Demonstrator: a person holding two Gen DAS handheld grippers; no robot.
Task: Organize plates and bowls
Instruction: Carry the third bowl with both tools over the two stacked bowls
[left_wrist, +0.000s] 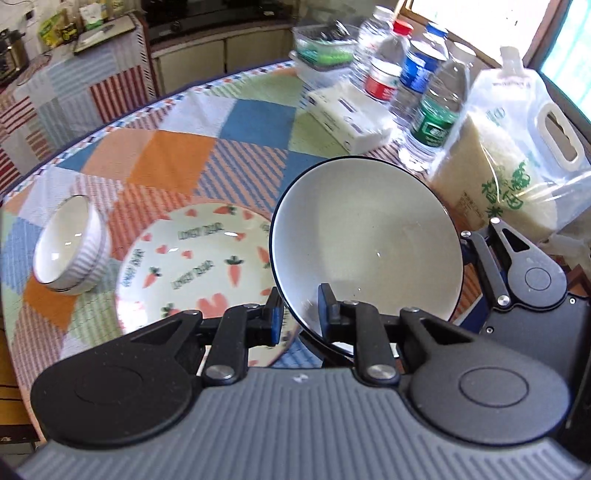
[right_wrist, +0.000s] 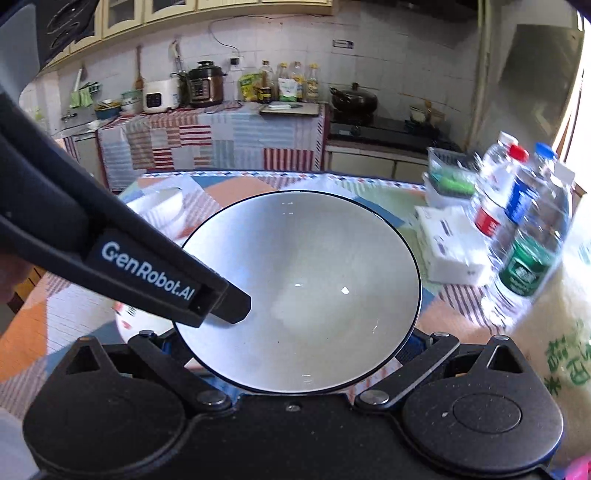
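Note:
A large grey bowl with a dark rim (left_wrist: 365, 243) (right_wrist: 303, 291) is held tilted above the table. My left gripper (left_wrist: 301, 315) has its two fingers either side of the bowl's near rim, shut on it. My right gripper (right_wrist: 295, 354) also spans the bowl from below, its fingers wide apart and mostly hidden under it; its body shows at the right in the left wrist view (left_wrist: 524, 284). A carrot-patterned plate (left_wrist: 195, 266) lies on the table under the bowl. A small ribbed white bowl (left_wrist: 70, 247) stands left of the plate.
Patchwork tablecloth on the table (left_wrist: 177, 155). Several water bottles (left_wrist: 413, 85), a tissue pack (left_wrist: 351, 118), a rice bag (left_wrist: 517, 155) and a plastic box (left_wrist: 321, 48) crowd the far right. The left gripper's arm (right_wrist: 110, 243) crosses the right wrist view.

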